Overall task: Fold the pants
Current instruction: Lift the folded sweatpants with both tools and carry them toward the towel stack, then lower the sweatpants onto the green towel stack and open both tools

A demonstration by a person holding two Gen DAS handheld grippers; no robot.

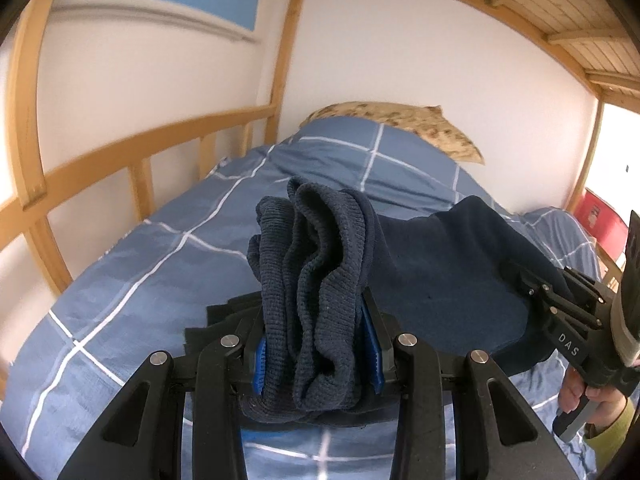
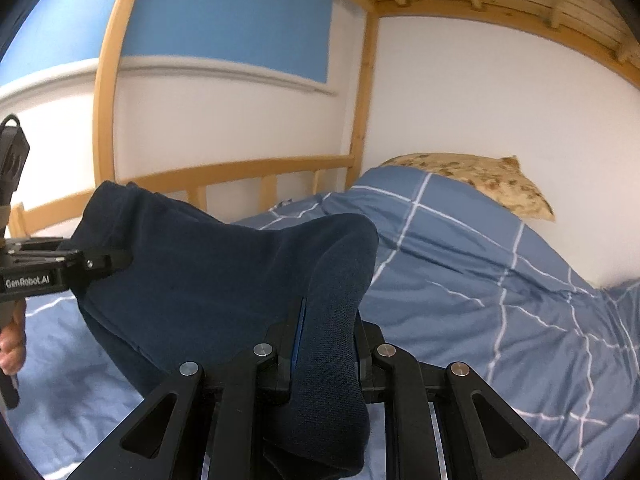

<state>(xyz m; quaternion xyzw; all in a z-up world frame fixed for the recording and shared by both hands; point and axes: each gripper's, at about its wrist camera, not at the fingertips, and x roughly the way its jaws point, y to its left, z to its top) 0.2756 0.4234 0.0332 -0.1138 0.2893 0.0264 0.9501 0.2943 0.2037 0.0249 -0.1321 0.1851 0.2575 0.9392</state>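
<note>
The dark navy pants (image 1: 440,268) hang stretched between both grippers above the bed. My left gripper (image 1: 318,356) is shut on a bunched ribbed band of the pants (image 1: 316,280), which bulges up between its blue pads (image 1: 260,360). My right gripper (image 2: 326,344) is shut on another ribbed edge of the pants (image 2: 336,320). In the right wrist view the pants (image 2: 200,280) span to the left gripper (image 2: 108,260) at the left edge. In the left wrist view the right gripper (image 1: 532,284) clamps the cloth at the right.
A blue checked duvet (image 1: 168,248) covers the bed below. A patterned pillow (image 1: 420,128) lies at the head by the white wall. A wooden rail (image 1: 160,148) runs along the left side, and wooden slats (image 1: 560,8) of an upper bunk are overhead. A red object (image 1: 600,224) stands at the far right.
</note>
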